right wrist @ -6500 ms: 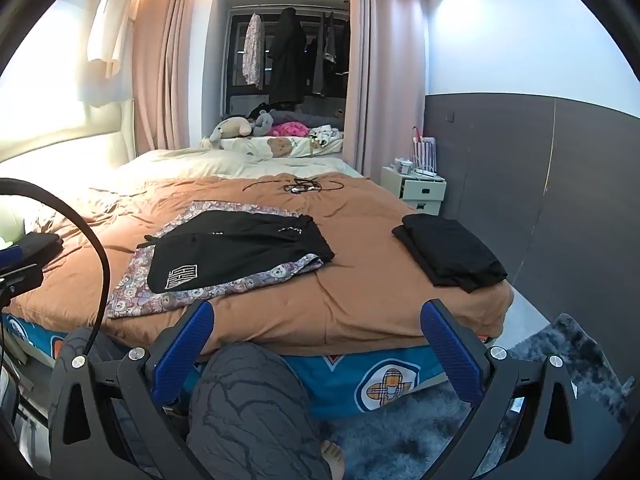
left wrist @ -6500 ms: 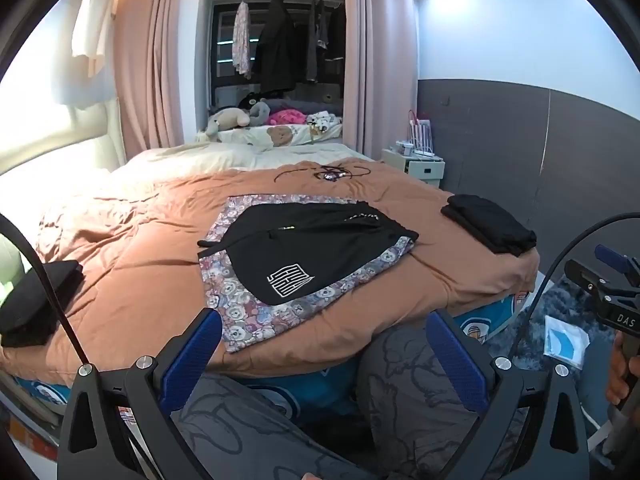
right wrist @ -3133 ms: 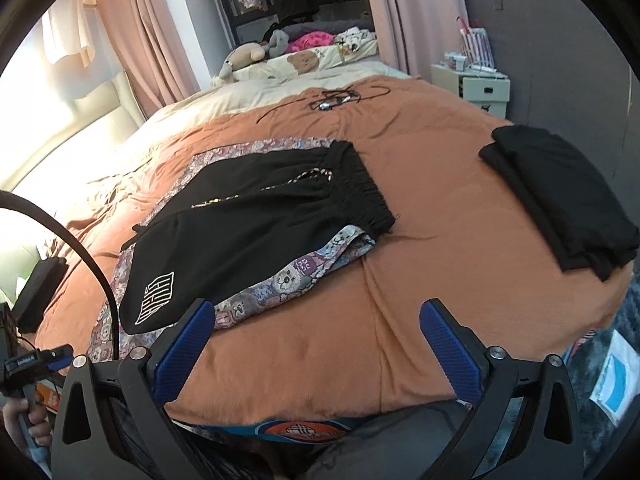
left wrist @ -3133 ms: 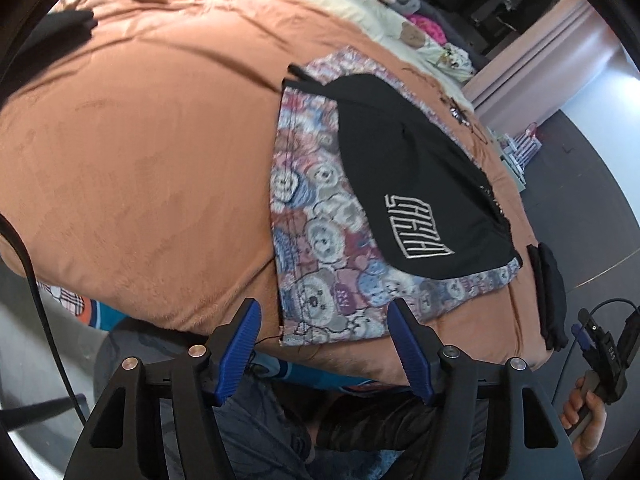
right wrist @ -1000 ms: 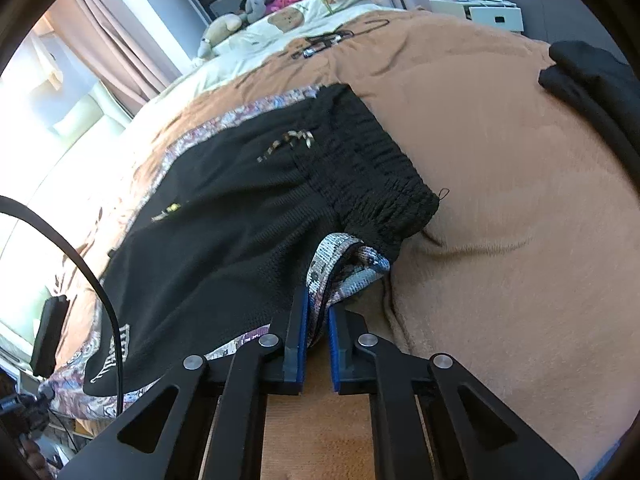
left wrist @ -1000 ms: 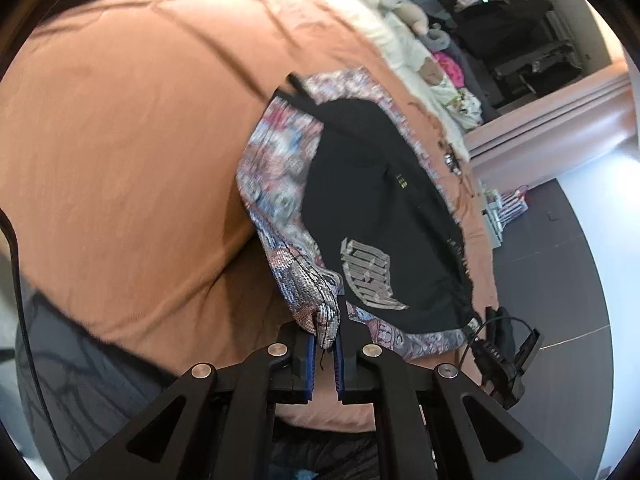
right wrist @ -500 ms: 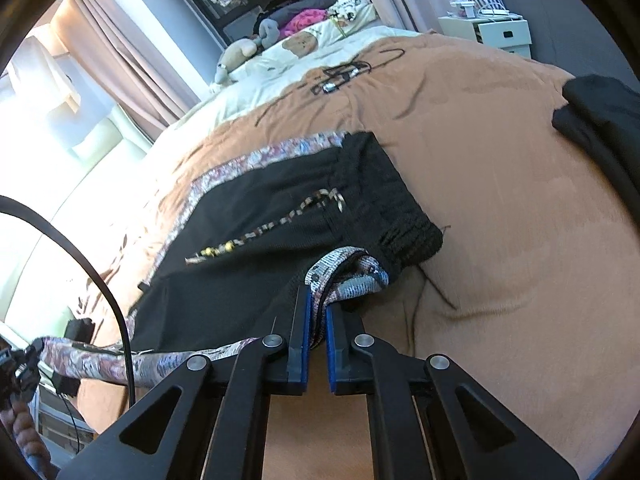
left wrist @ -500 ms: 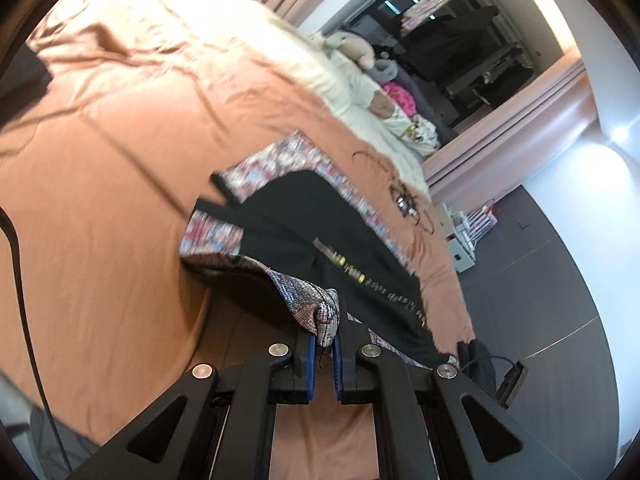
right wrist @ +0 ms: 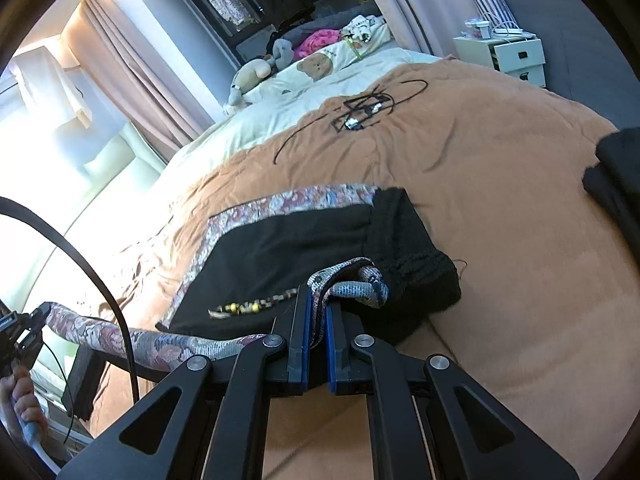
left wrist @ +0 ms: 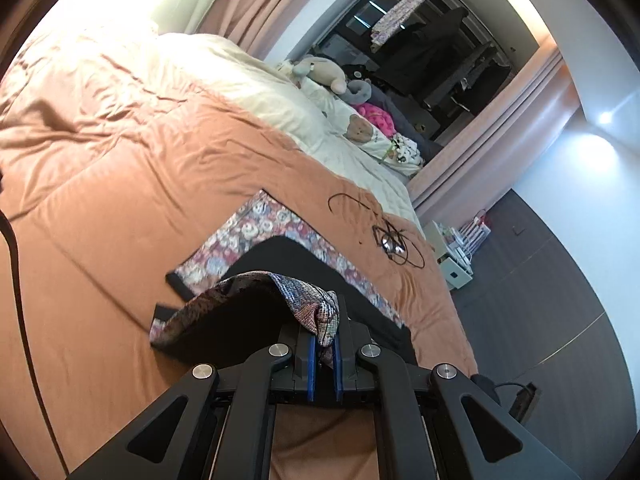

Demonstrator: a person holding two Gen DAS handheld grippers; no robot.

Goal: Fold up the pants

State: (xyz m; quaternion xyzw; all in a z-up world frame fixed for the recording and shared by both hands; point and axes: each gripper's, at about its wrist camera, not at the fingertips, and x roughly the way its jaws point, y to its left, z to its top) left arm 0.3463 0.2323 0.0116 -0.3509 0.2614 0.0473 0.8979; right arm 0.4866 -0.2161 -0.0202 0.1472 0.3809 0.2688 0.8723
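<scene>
Patterned bear-print pants (left wrist: pixel 256 236) lie on the orange duvet (left wrist: pixel 120 208), with black shorts (left wrist: pixel 296 260) spread on top of them. My left gripper (left wrist: pixel 323 344) is shut on the pants' near corner, which is lifted and curls back over the shorts. My right gripper (right wrist: pixel 317 320) is shut on the other near corner, at the waistband end of the pants (right wrist: pixel 288 200). In the right wrist view the lifted edge (right wrist: pixel 140 340) stretches as a band to the left gripper (right wrist: pixel 20 328), held by a hand (right wrist: pixel 20 400). The black shorts (right wrist: pixel 300 248) sag under the raised fold.
A tangle of black cable (right wrist: pixel 360 112) lies further up the duvet. A folded black garment (right wrist: pixel 620 168) sits at the bed's right edge. Plush toys (left wrist: pixel 324 72) and pillows are at the head. A white nightstand (right wrist: pixel 508 56) stands beyond the bed.
Both grippers have risen with the pants' near edge and carried it toward the far side. The fold now covers the white logo on the shorts.
</scene>
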